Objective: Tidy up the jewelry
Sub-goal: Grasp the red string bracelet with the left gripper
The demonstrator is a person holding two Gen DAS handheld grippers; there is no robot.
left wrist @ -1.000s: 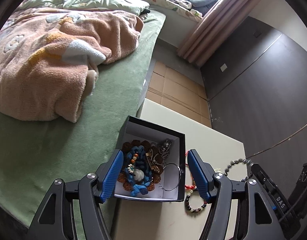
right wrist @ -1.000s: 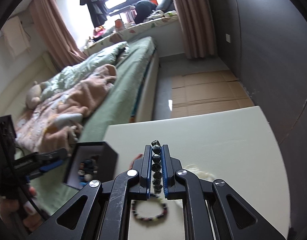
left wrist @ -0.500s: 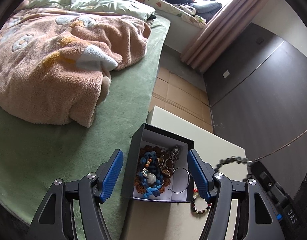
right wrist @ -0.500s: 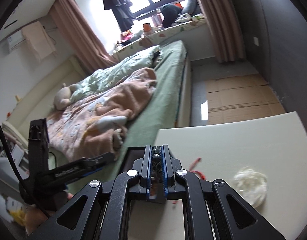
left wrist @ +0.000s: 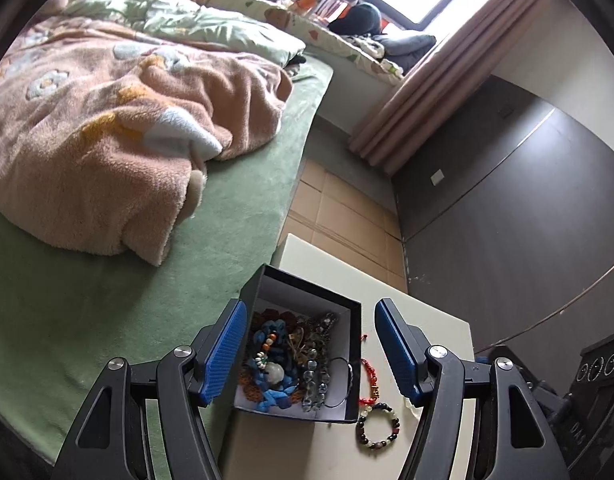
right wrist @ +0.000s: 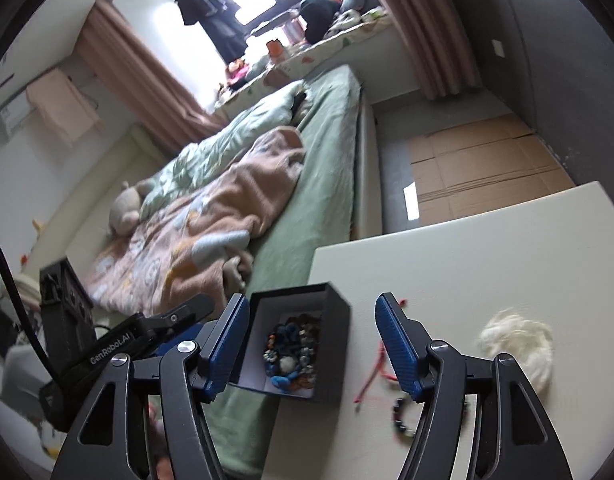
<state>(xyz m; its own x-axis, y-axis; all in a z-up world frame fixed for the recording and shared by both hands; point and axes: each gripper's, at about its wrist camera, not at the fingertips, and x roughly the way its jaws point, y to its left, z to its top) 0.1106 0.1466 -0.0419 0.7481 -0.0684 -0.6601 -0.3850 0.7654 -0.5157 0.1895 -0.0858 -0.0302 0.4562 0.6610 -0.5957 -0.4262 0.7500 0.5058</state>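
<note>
A black jewelry box [left wrist: 357, 332] with a white lining stands at the left edge of the cream table [left wrist: 435, 320]. It holds blue, brown and clear bead pieces, among them a dark beaded bracelet [left wrist: 313, 376]. My left gripper [left wrist: 309, 354] is open and empty, above the box. My right gripper [right wrist: 313, 346] is open and empty, above the same box [right wrist: 335, 344]. A red cord [left wrist: 369, 372] and a dark bead bracelet [left wrist: 378, 426] lie on the table right of the box; both also show in the right wrist view, the cord [right wrist: 373, 376] and the bracelet [right wrist: 401, 416].
A white fluffy piece [right wrist: 519, 344] lies on the table to the right. A bed with a green sheet [left wrist: 107, 280] and a pink blanket [left wrist: 107, 140] runs along the table's left side. A dark wall [left wrist: 527, 200] stands to the right.
My right gripper carried the dark beaded bracelet over the box, opened and let it go; the bracelet now lies in the box. The left gripper has drawn back a little and stays open.
</note>
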